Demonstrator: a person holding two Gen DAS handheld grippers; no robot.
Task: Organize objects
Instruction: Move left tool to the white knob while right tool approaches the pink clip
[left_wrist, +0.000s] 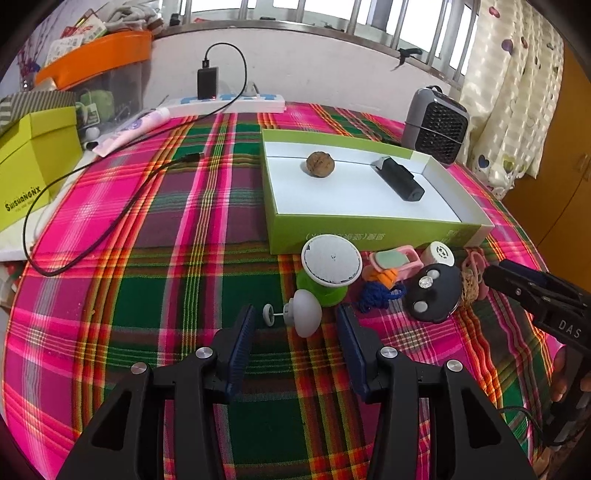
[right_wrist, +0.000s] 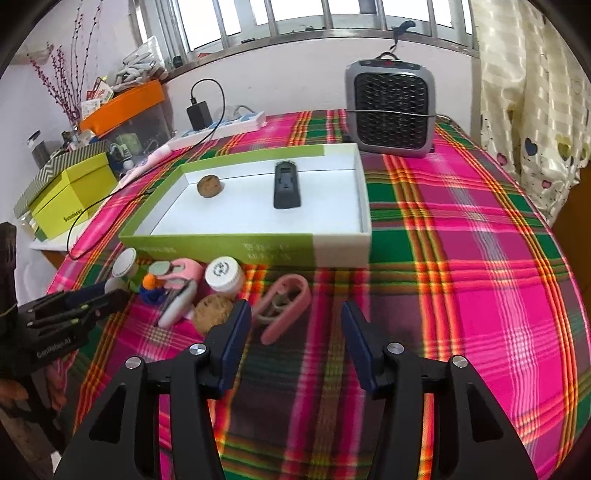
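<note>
Two things already lie in the green box (left_wrist: 369, 229): a walnut (left_wrist: 320, 164) toward its far-left corner and a black cylinder-shaped gadget (left_wrist: 400, 179) toward the far right. In the left wrist view the sorting looks partly done, with a cluster of small items waiting on the plaid surface (left_wrist: 147, 258) against the box's near wall. The left claw (left_wrist: 295, 328) stands apart and empty, its pads either side of a white mushroom-shaped knob (left_wrist: 304, 312) with a small wheel on a pin. I judge this knob the next pick: the claw needs to dip a little and close squarely on the rounded cap. The green spool with a white lid (left_wrist: 328, 271) sits touching behind it and could be nudged. Further right lie a pink-and-mint toy (left_wrist: 395, 260), a blue cord (left_wrist: 376, 295), a black oval fob (left_wrist: 434, 291) and a white cap (left_wrist: 438, 254). The right claw (left_wrist: 491, 275) enters from the right edge.

In the right wrist view that claw (right_wrist: 295, 317) is also apart and holds nothing. A pink clip (right_wrist: 284, 304) lies just ahead of its left pad, with a second walnut (right_wrist: 213, 312) beside it and a white jar (right_wrist: 224, 275) behind. The box's near wall must be cleared on any lift. A grey fan heater (right_wrist: 389, 109) stands at the far edge, and a black cable (right_wrist: 79, 236) trails off the left edge, both well apart from the work.
</note>
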